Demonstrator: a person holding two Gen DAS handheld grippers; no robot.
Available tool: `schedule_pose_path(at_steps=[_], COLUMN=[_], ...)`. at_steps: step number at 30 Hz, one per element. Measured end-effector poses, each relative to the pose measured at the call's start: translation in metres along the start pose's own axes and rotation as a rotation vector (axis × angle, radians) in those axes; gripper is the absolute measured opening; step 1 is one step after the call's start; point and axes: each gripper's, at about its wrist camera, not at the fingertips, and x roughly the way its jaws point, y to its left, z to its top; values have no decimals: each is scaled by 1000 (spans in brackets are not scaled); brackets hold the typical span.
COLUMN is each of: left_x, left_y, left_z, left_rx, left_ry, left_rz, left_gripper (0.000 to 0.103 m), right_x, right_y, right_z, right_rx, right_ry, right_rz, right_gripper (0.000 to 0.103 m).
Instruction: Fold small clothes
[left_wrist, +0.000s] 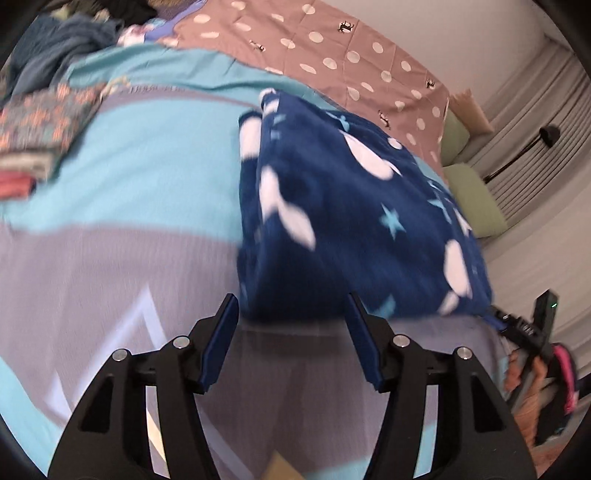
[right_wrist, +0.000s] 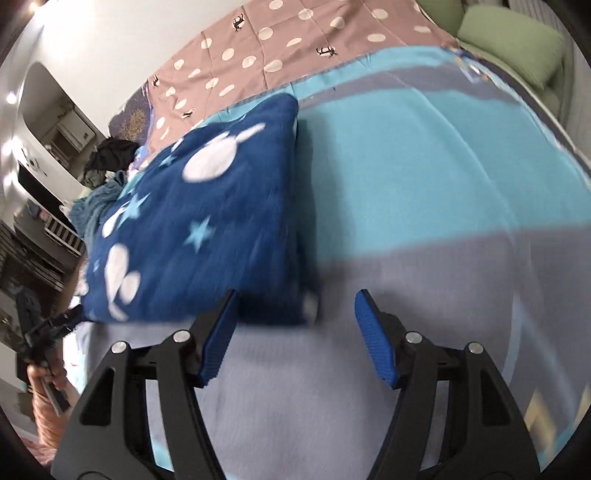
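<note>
Navy fleece garment (left_wrist: 351, 206) lies on turquoise-grey bedspread (left_wrist: 129, 192), both tools (left_wrist: 291, 306) (right_wrist: 295, 302) parted, empty.

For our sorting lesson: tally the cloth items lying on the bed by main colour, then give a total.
Dark blue, star-patterned: 1, the folded garment
Floral multicolour: 1, the folded piece
Red: 1, the folded piece
Teal-grey: 1, the crumpled heap
Total: 4

Even, soft indoor light across both views; motion blur smears the fuzzy navy garment with white blobs and pale stars (left_wrist: 354, 206) and the turquoise-and-grey bedspread (right_wrist: 424, 177); fisheye bends the edges into dark corners; bright ceiling spots flare upper left, right wrist view.
</note>
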Motion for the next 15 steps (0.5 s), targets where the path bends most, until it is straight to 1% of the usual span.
schedule_pose_path(at_steps=[1,4,5,6,7,10,12,13,14,15], left_x=[-1,6,13,16,19,26,34,38,42,44], left_y=[1,6,9,9,9,9,11,13,14,14], left_z=[-5,-18,-20,-20,-19,-11,-3,0,3,6], left_rx=[-21,-96,-138,-156,-169,-202,-249,-273,-294,-301], left_ry=[7,41,54,53,39,-21,-46,-55,-67,-70], left_rz=[-21,-120,-149,-165,-182,-182,-196,-215,-232,-240], left_gripper=[60,60,64,67,72,72,72,72,69,64], right_x=[-2,1,6,13,17,23,30,34,38,40], right_y=[1,3,2,1,1,2,0,-2,-2,-2], right_z=[-5,-15,-15,-16,-14,-4,2,5,7,11], right_rx=[10,45,72,115,142,215,273,296,318,332], right_ry=[4,23,37,49,40,-15,-38,-44,-51,-65], right_rz=[18,85,104,120,132,164,199,211,214,217], right_gripper=[67,67,67,68,71,79,80,80,80,80])
